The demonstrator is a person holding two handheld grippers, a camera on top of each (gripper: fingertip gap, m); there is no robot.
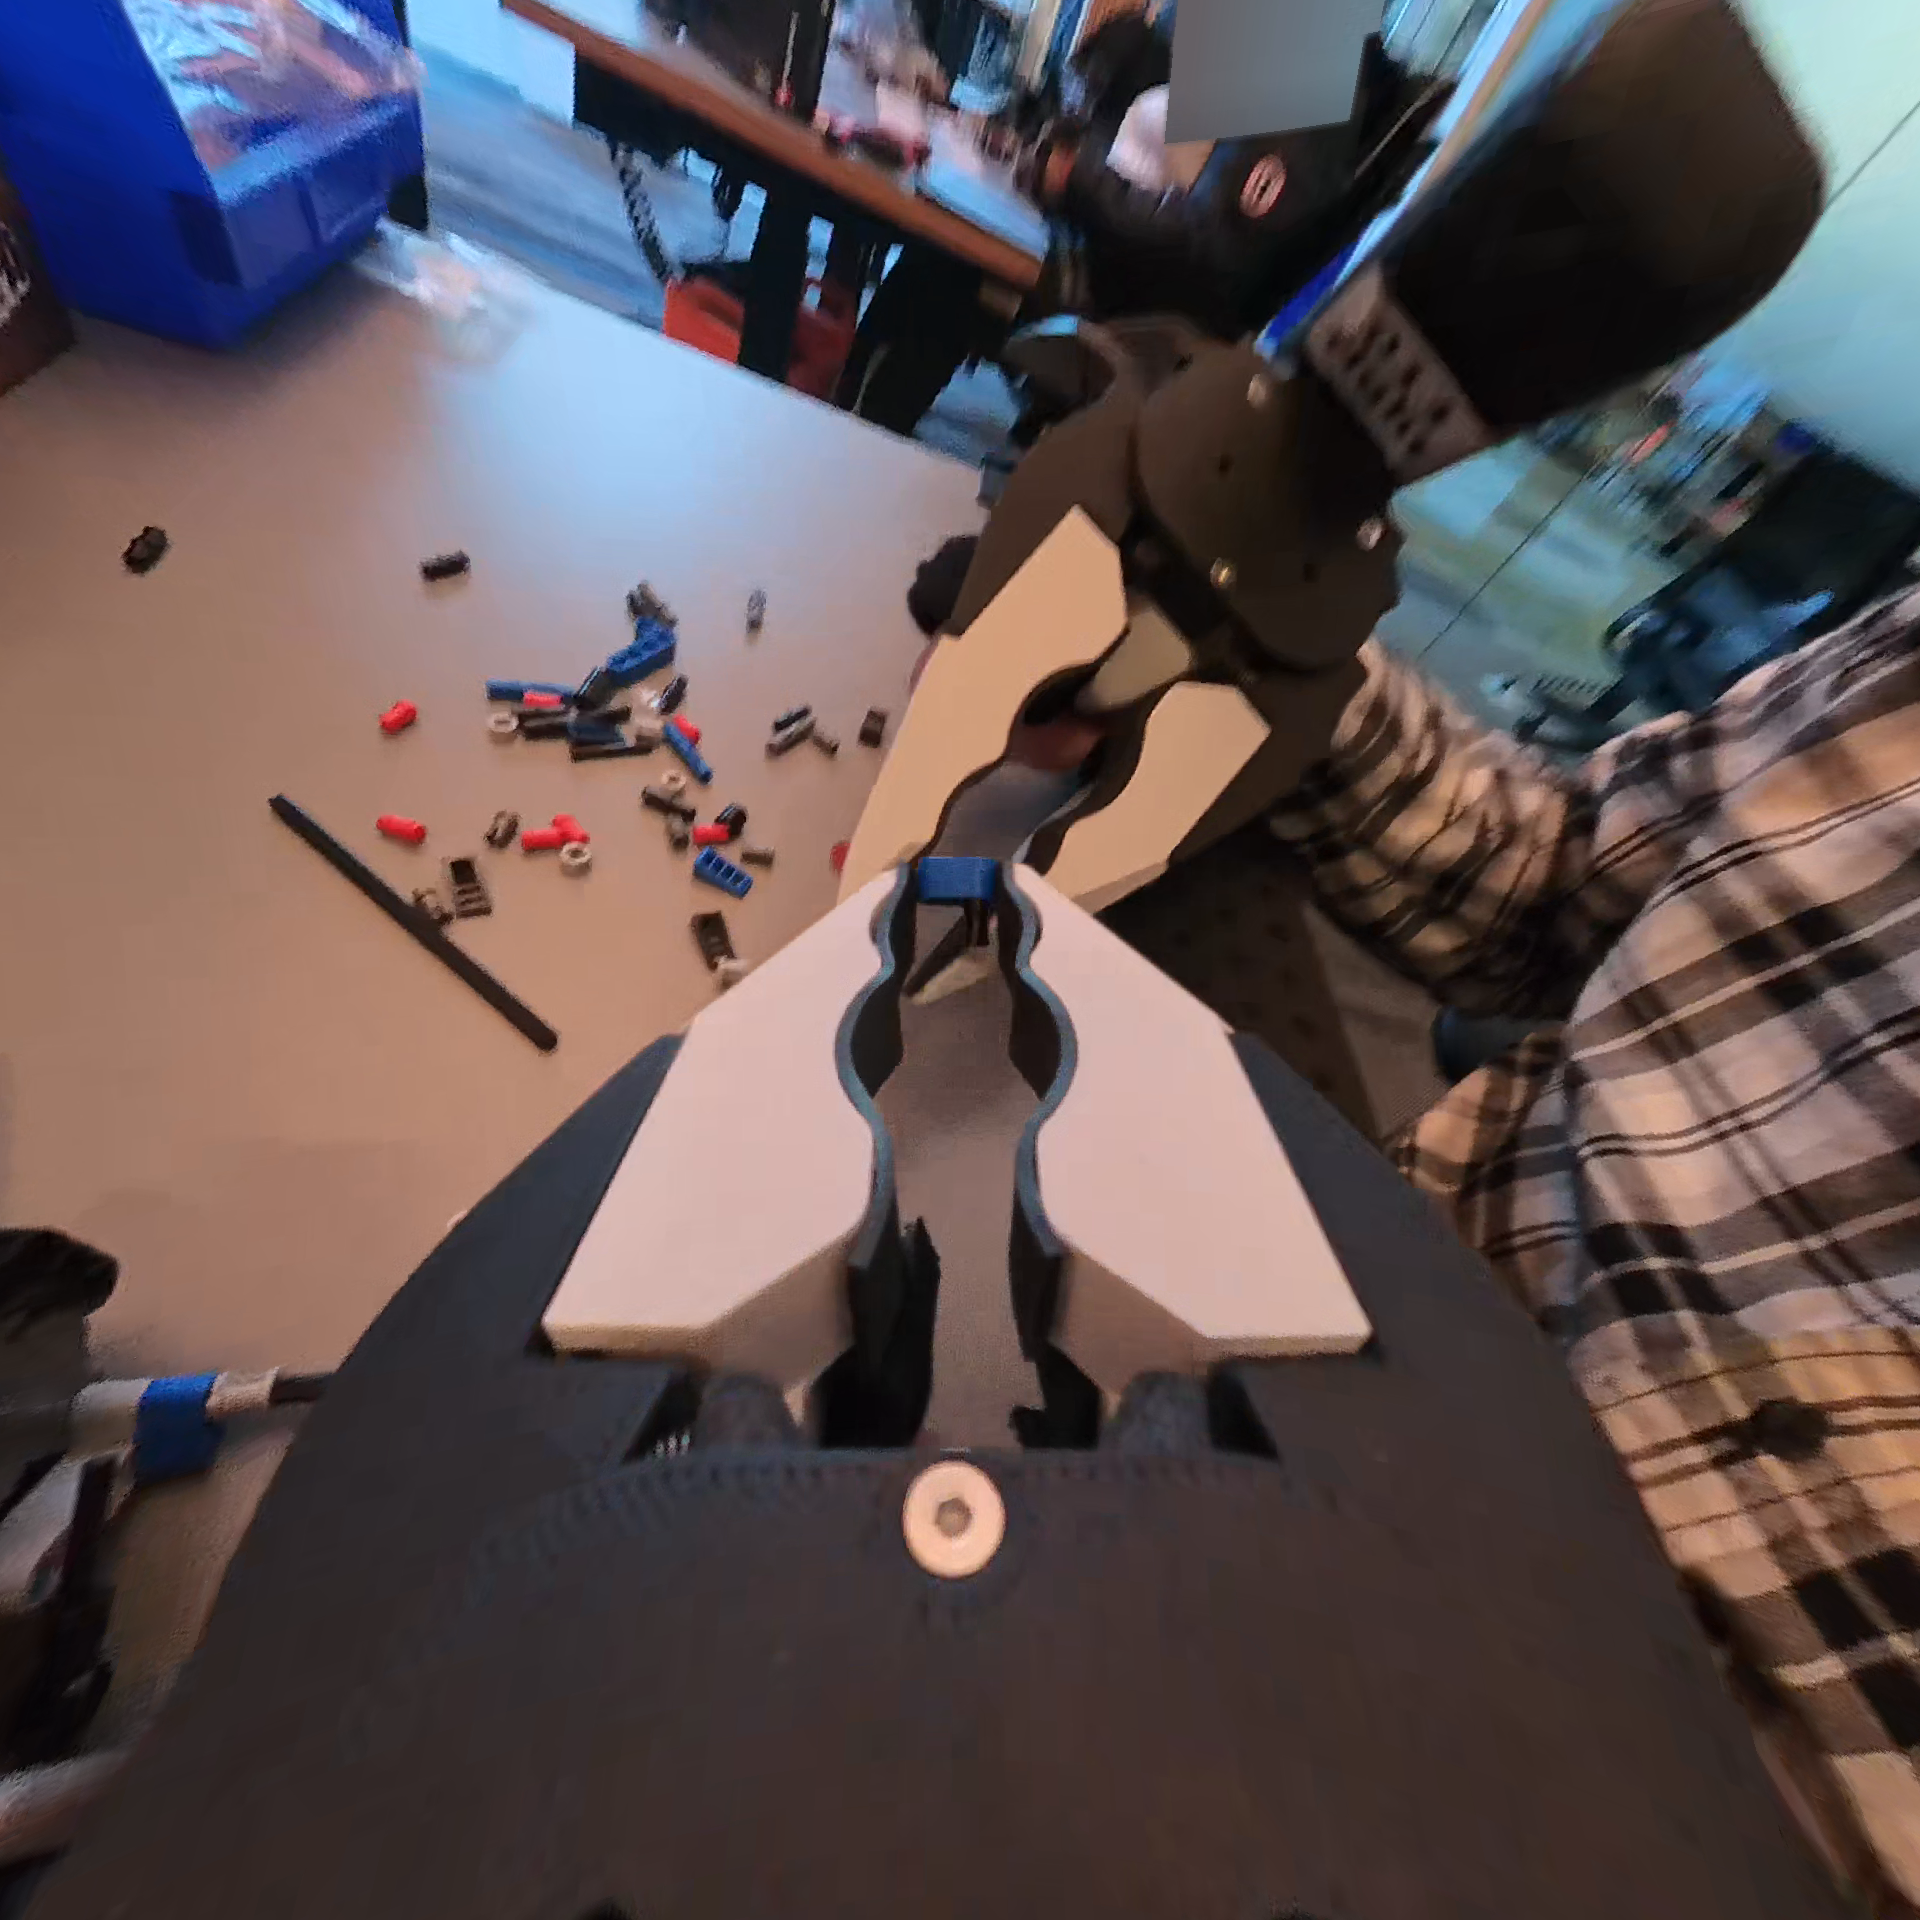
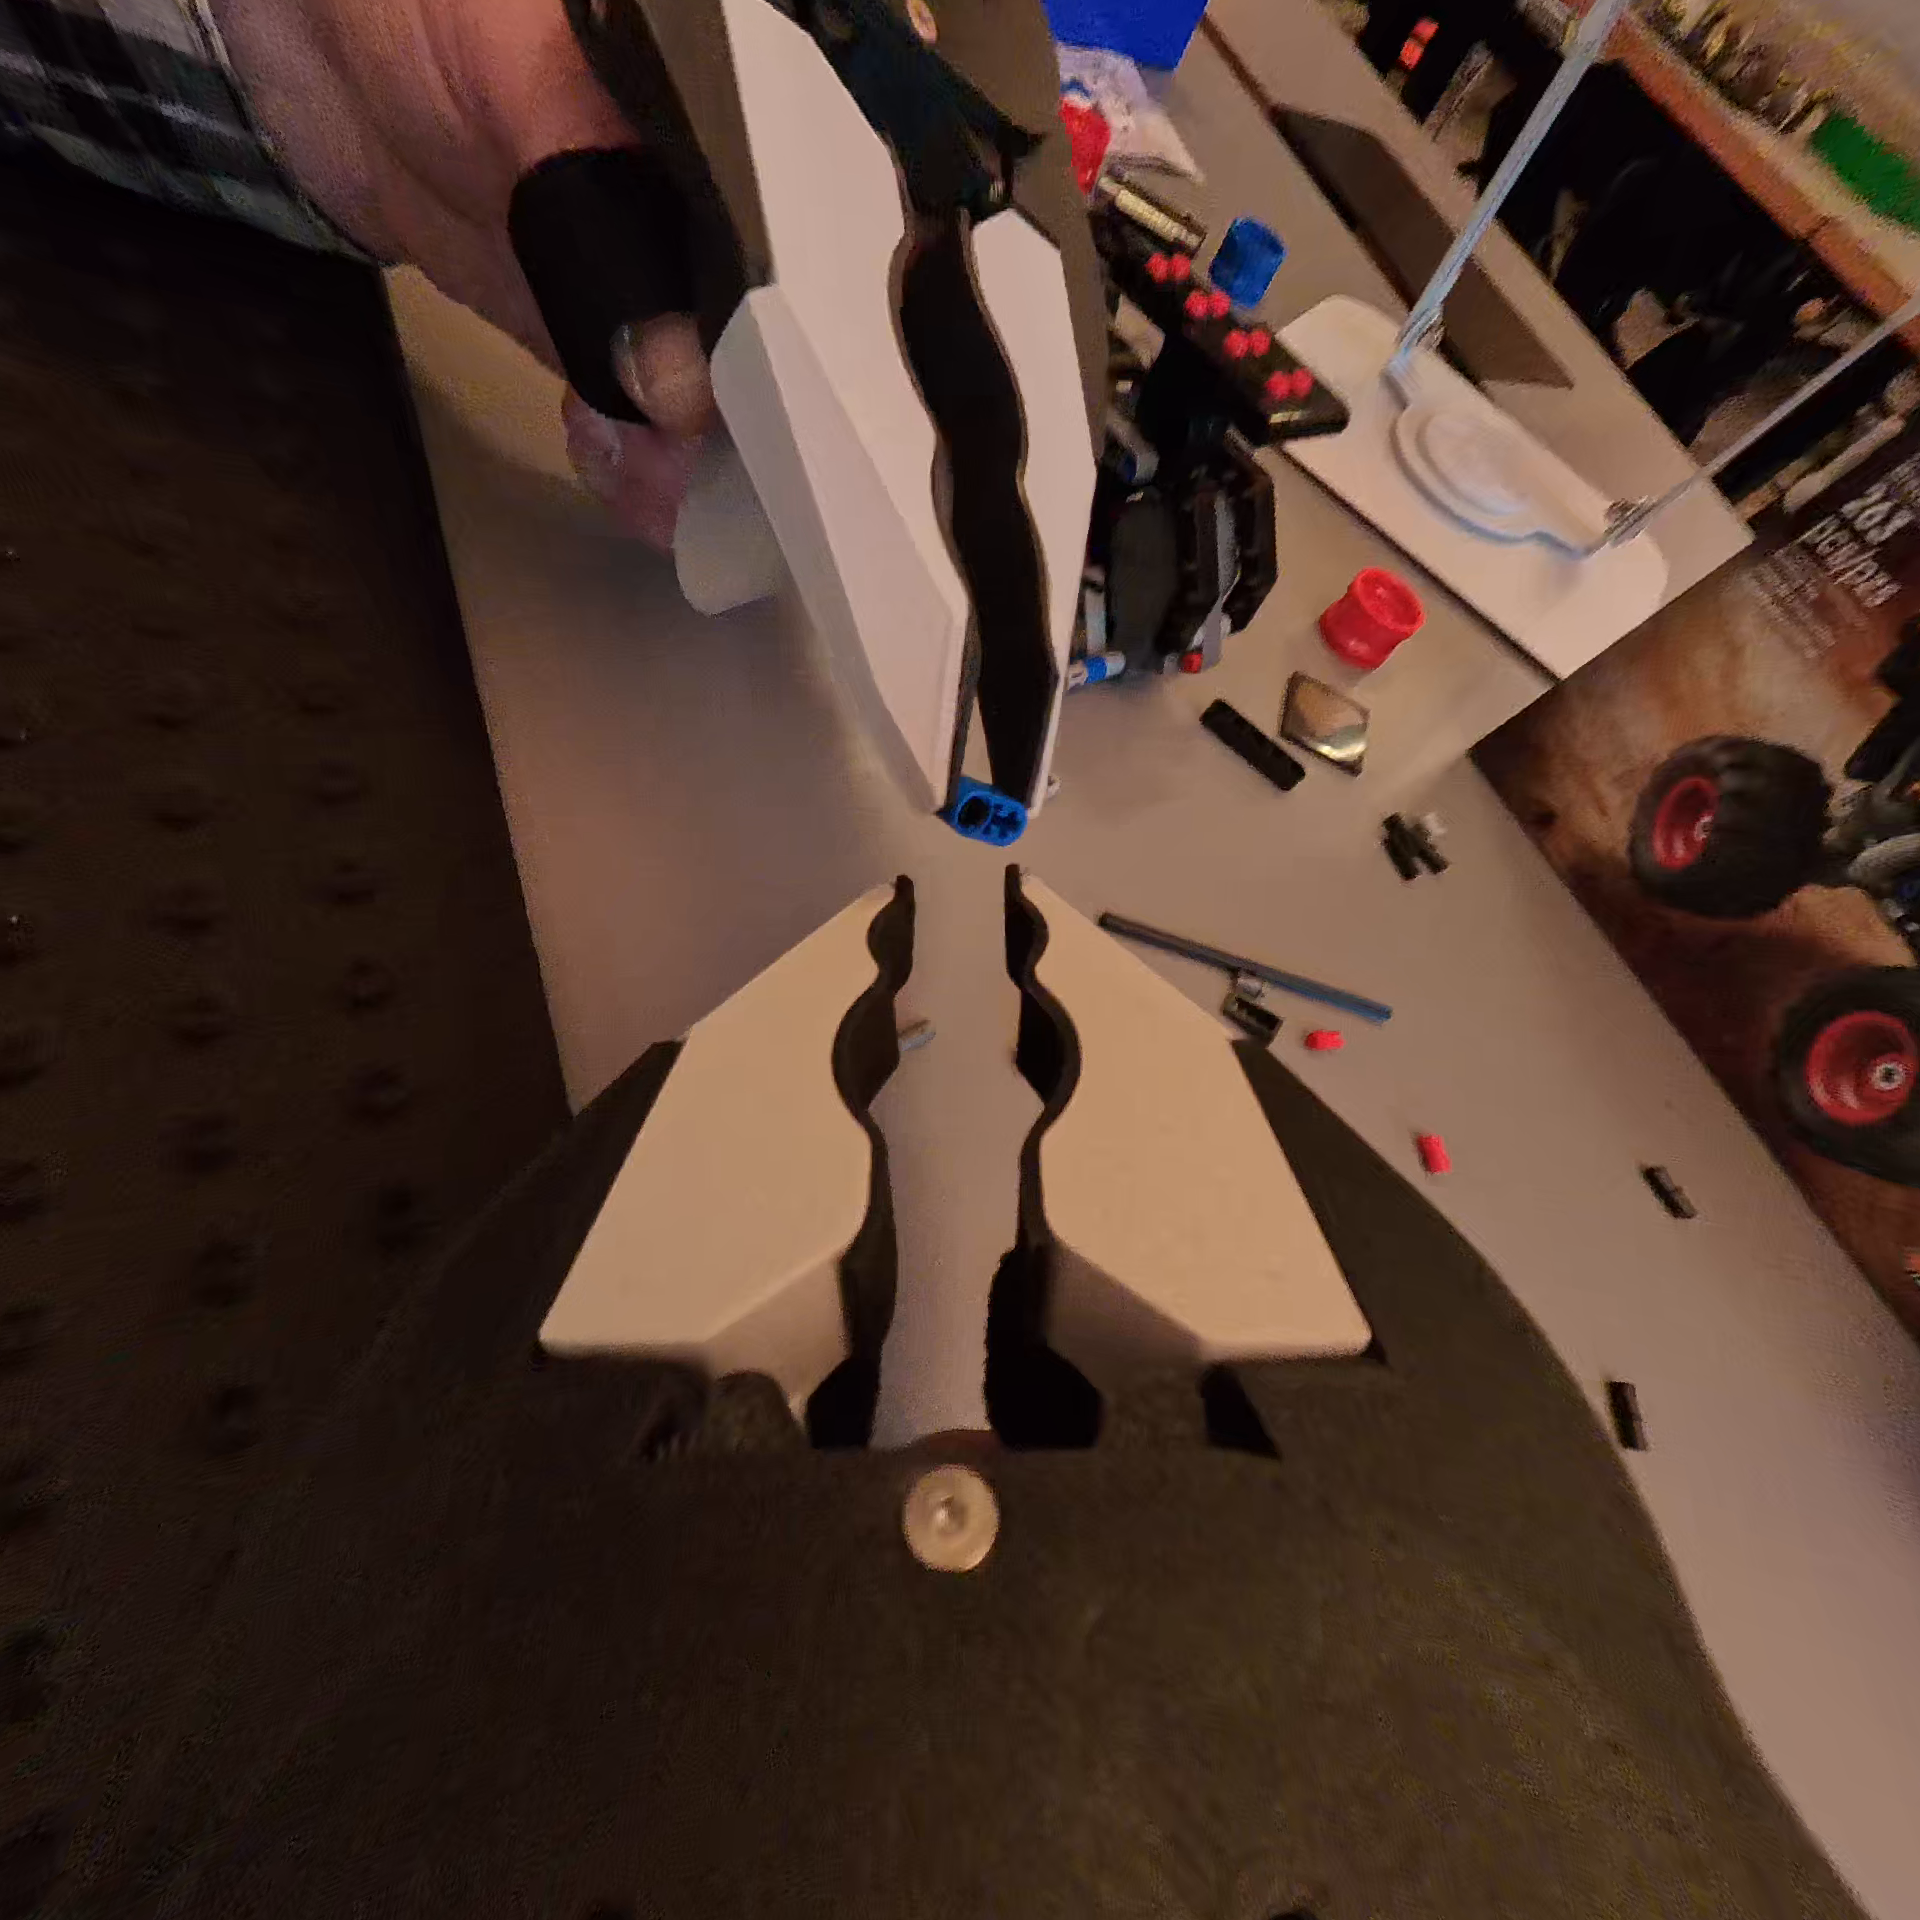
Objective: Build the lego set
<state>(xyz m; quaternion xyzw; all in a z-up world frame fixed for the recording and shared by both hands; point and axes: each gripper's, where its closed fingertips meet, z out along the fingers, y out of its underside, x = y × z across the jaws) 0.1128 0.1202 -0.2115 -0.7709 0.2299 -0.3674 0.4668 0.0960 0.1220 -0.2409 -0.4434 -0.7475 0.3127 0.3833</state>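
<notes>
Left hand-held gripper (image 1: 957, 883) pinches small blue connector (image 1: 956, 878) at fingertips, above surface (image 1: 260, 987). Right hand-held gripper (image 2: 957, 883) empty, narrowly parted, tips facing connector. Likely handover or regrip; next needs careful alignment.

Pale tabletop (image 1: 260, 468), dark studded floor (image 2: 208, 935)

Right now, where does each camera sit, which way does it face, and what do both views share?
Left wrist view: on the left tool, facing across the table toward scattered pieces; shows the right tool and a plaid sleeve.
Right wrist view: on the right tool, facing along the table toward the half-built model; shows the left tool and a hand.
Shared: the small blue piece in the left tool, and the long thin rod.
</notes>
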